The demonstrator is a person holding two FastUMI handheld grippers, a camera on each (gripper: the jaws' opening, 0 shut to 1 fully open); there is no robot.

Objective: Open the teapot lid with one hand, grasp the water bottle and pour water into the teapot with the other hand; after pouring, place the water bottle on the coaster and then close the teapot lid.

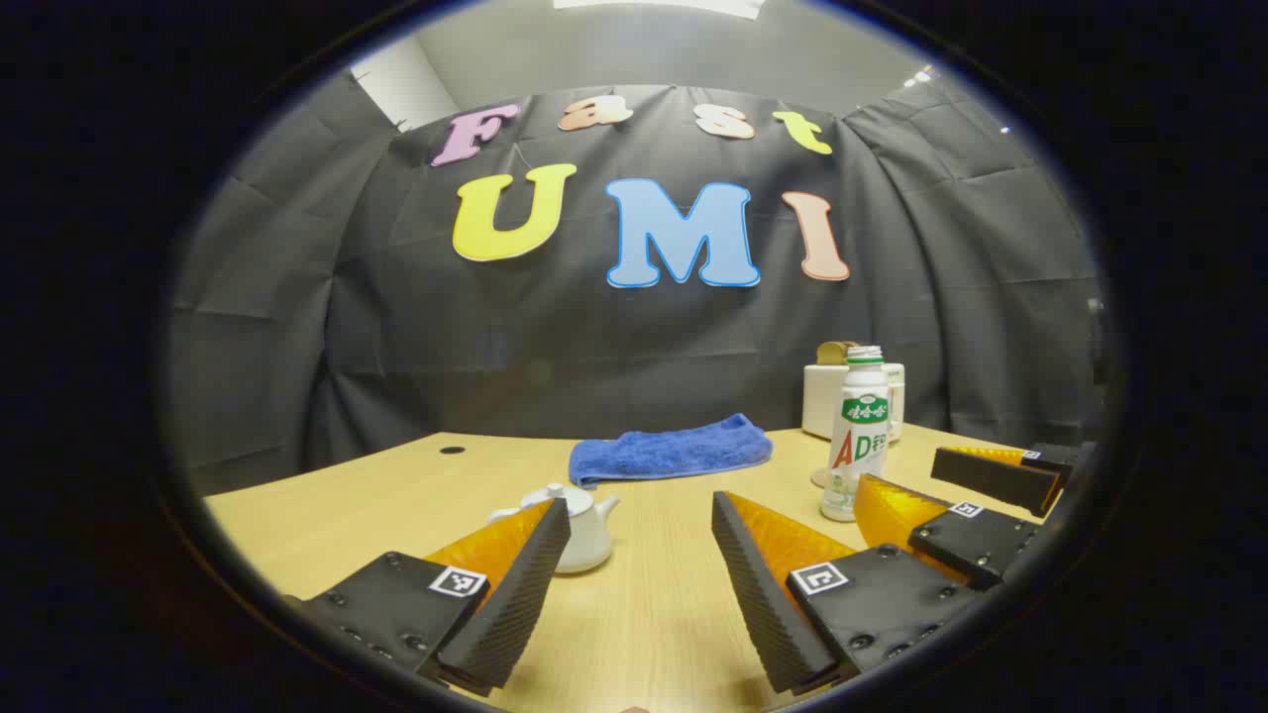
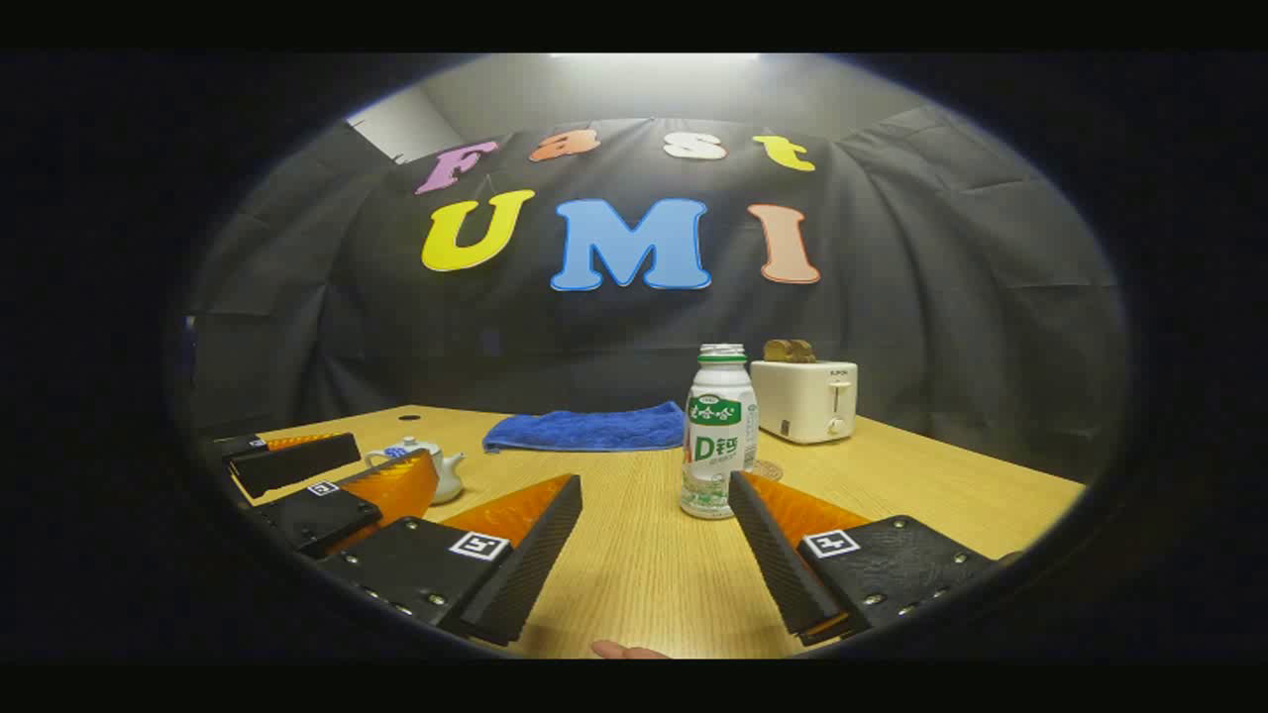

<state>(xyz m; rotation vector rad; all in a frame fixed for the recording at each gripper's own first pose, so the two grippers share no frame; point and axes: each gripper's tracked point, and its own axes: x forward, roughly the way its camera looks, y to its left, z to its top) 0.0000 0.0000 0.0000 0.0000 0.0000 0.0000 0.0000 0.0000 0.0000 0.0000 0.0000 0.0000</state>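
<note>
Sitting at the left of the wooden bench [image 1: 654, 614], the white teapot [image 1: 575, 525] has its lid on, just beyond the left tongs [image 1: 639, 515], which gape wide and empty. A blue towel [image 1: 669, 451] lies behind. Farther right, the water bottle [image 2: 718, 431] stands upright before the right tongs [image 2: 654, 490], also wide apart, with a toaster [image 2: 804, 398] at the back.

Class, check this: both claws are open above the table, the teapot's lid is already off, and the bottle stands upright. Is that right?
Not quite: the lid is on the teapot, as the left gripper view shows. Both claws, left and right, are open; the bottle stands upright.
</note>
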